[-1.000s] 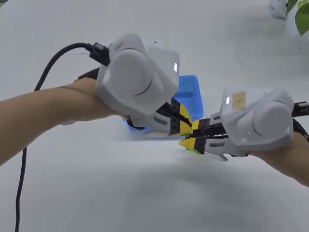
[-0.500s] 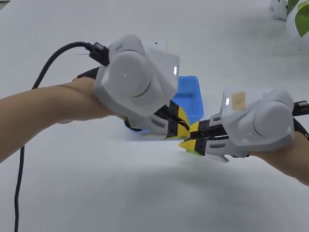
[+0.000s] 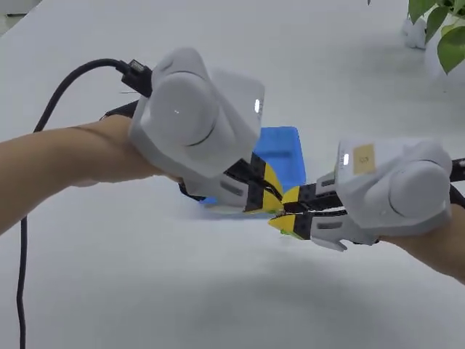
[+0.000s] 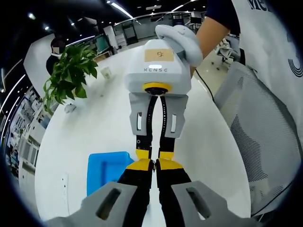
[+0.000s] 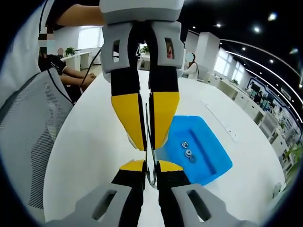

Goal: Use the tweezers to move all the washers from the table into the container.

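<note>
Pinching the tweezers between both claws

I have the left claw (image 3: 275, 190) and the right claw (image 3: 283, 217) nose to nose above the table (image 3: 145, 291), their yellow pads almost touching. In the right gripper view a thin metal strip, the tweezers (image 5: 150, 161), runs from between my right claw's pads straight up into the slit between the left claw's pads. Both claws are closed down to a hairline gap, and each appears to grip that strip. The left gripper view shows the same meeting from the other side, with the pads pressed close, though there I cannot make out the metal itself.

The container (image 5: 208, 146) is a blue tray lying on the table just past the claw tips. It sits ahead and to the right of my right claw and ahead and to the left of my left claw. Three washers (image 5: 188, 152) lie in it, close together near its middle.

A black cable (image 3: 65, 94) trails from the back of the left claw. A plant (image 4: 71, 75) stands well beyond the right claw, at the far edge of the table.
</note>
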Demonstrator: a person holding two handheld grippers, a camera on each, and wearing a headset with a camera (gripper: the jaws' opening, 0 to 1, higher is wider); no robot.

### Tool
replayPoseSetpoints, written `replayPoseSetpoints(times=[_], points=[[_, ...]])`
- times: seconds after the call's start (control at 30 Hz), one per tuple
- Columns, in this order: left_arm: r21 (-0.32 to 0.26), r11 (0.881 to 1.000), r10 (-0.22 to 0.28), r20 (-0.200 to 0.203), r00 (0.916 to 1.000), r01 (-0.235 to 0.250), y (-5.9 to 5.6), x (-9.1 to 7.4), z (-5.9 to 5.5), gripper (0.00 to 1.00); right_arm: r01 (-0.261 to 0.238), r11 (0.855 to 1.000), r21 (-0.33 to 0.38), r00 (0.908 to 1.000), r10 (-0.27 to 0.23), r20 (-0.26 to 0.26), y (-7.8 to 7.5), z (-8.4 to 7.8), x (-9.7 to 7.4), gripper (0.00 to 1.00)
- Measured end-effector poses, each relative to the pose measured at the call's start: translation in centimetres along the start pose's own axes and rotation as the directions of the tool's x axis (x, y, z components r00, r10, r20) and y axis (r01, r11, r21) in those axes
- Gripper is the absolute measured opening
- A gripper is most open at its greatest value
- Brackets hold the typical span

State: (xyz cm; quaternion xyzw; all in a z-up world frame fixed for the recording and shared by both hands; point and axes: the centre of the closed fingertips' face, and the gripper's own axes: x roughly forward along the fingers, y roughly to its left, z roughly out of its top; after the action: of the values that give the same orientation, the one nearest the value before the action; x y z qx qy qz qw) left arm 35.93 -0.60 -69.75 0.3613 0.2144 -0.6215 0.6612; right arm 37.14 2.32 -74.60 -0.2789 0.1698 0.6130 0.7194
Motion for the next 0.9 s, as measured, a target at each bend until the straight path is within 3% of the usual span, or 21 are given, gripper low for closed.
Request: replayPoseSetpoints(times=[0.47, 0.9], points=[[0.01, 0.997, 0.079, 0.049, 0.9957, -0.08, 2.1, -2.9, 1.4, 0.07, 0.022, 0.997, -0.068, 0.999, -0.019, 0.041, -2.3, 3.3, -1.0, 0.1], [-0.001, 0.991, 0.131, 0.103, 0.986, -0.132, 4.7, -4.3, 2.0, 0.07, 0.039, 0.998, -0.04, 0.9916, -0.034, 0.125, -4.7, 5.2, -0.7, 0.1]])
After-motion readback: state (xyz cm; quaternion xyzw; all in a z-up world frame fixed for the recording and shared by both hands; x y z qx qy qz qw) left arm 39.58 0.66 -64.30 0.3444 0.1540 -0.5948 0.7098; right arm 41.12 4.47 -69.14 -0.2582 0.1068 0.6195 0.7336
